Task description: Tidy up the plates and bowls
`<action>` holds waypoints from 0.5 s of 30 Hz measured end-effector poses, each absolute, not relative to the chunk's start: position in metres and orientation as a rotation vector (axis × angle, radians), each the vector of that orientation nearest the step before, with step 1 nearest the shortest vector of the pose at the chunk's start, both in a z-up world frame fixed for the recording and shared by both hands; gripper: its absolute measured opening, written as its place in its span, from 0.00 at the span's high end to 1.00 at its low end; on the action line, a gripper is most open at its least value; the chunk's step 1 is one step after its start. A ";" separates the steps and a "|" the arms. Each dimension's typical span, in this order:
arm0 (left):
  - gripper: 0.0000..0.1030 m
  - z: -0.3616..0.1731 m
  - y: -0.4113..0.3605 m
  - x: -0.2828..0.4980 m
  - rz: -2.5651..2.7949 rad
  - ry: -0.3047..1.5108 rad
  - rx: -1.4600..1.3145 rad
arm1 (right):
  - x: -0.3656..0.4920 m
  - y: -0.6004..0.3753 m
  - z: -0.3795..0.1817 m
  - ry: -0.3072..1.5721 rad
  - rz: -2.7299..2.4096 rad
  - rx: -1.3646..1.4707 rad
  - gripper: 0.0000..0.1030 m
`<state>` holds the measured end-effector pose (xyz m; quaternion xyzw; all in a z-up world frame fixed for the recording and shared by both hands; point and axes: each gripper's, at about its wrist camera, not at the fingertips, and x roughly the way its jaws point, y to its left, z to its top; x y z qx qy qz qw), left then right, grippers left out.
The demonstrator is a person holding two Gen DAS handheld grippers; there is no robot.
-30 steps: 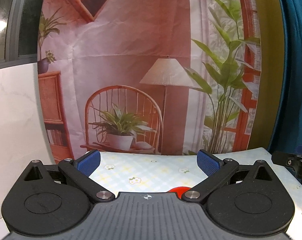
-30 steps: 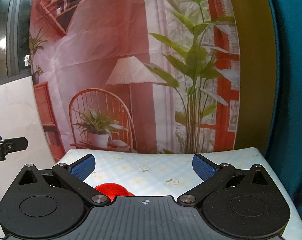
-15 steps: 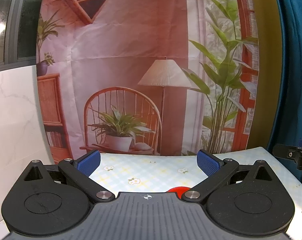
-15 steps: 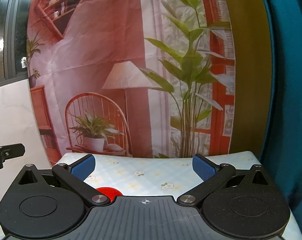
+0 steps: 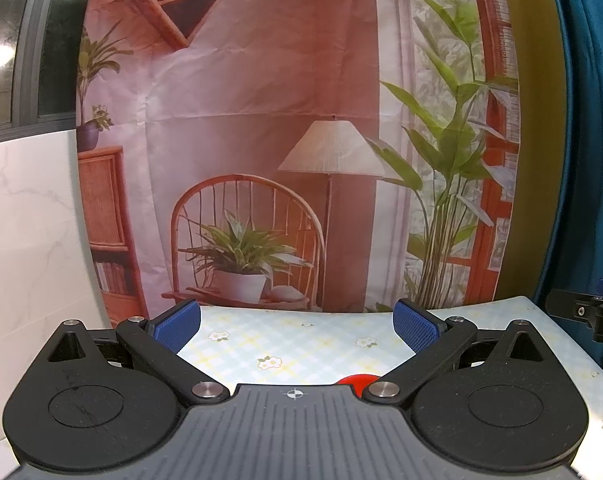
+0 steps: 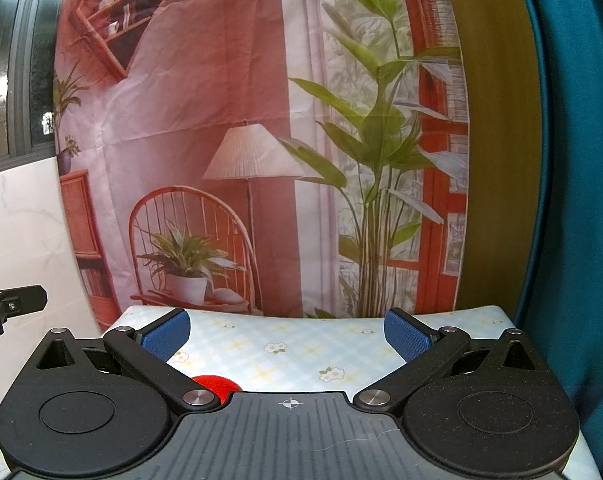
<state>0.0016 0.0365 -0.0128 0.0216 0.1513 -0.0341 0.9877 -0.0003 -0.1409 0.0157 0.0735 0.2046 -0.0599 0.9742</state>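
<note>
A red dish [image 5: 357,380] shows only as a small arc on the flowered tablecloth, mostly hidden behind my left gripper's body; it also shows in the right wrist view [image 6: 213,385], low and left. My left gripper [image 5: 297,326] is open and empty above the table. My right gripper [image 6: 287,332] is open and empty too. Both point at the far end of the table. No other plates or bowls are in view.
The tablecloth [image 5: 301,340] ends at a printed backdrop [image 5: 301,160] of a room. A white marble wall [image 5: 25,260] is on the left, a teal curtain [image 6: 573,200] on the right. The other gripper's tip shows at each view's edge [image 5: 581,312].
Both views have tilted slightly upward, so less of the table and of the red dish shows. Both grippers stay open.
</note>
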 end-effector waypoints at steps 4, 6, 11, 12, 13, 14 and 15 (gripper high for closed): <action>0.00 -0.012 0.037 0.003 -0.070 0.308 0.043 | 0.000 -0.141 0.016 0.413 -0.121 0.148 0.00; 0.00 -0.012 0.038 0.005 -0.074 0.322 0.039 | 0.000 -0.141 0.016 0.411 -0.121 0.148 0.00; 0.00 -0.014 0.040 0.007 -0.068 0.328 0.034 | -0.002 -0.142 0.016 0.411 -0.115 0.149 0.00; 0.00 -0.014 0.040 0.007 -0.067 0.328 0.034 | -0.001 -0.143 0.016 0.412 -0.115 0.149 0.00; 0.00 -0.014 0.040 0.007 -0.069 0.327 0.033 | -0.001 -0.143 0.016 0.415 -0.115 0.150 0.00; 0.00 -0.014 0.040 0.006 -0.073 0.325 0.034 | -0.001 -0.144 0.016 0.415 -0.116 0.151 0.00; 0.00 -0.013 0.040 0.006 -0.078 0.322 0.036 | -0.001 -0.144 0.016 0.416 -0.116 0.152 0.00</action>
